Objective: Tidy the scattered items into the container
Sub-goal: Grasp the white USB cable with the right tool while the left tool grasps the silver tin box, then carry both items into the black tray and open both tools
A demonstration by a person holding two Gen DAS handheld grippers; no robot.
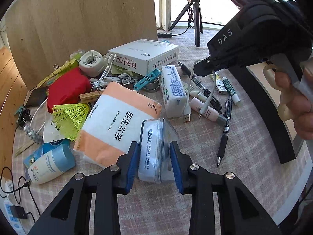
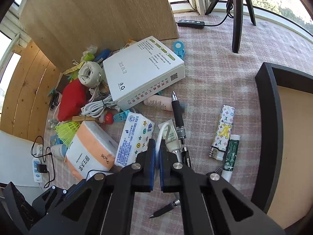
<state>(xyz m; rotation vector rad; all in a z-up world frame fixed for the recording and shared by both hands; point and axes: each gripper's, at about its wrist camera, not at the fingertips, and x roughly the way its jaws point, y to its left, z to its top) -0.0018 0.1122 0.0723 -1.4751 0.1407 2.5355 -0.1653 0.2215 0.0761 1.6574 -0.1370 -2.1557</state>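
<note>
My left gripper (image 1: 154,162) is shut on a clear plastic box with a blue label (image 1: 156,146), its blue pads (image 1: 133,166) pressed on both sides. My right gripper (image 2: 157,152) is shut on a short white USB cable (image 2: 162,131); in the left wrist view the cable (image 1: 197,90) hangs in a loop from it above the table. The black-walled container (image 2: 268,117) with a tan floor stands at the right. Scattered items lie on the checked cloth: an orange-and-white tissue pack (image 1: 117,123), a white tissue pack (image 2: 135,141), a white box (image 2: 144,72).
Pens (image 1: 225,129), a pink tube (image 1: 205,109), a lighter (image 2: 223,131), a green lip balm (image 2: 230,156), a red pouch (image 1: 68,88) and a yellow shuttlecock (image 1: 72,115) lie about. A wooden board (image 2: 97,19) stands behind. Tripod legs (image 2: 237,19) stand at the back right.
</note>
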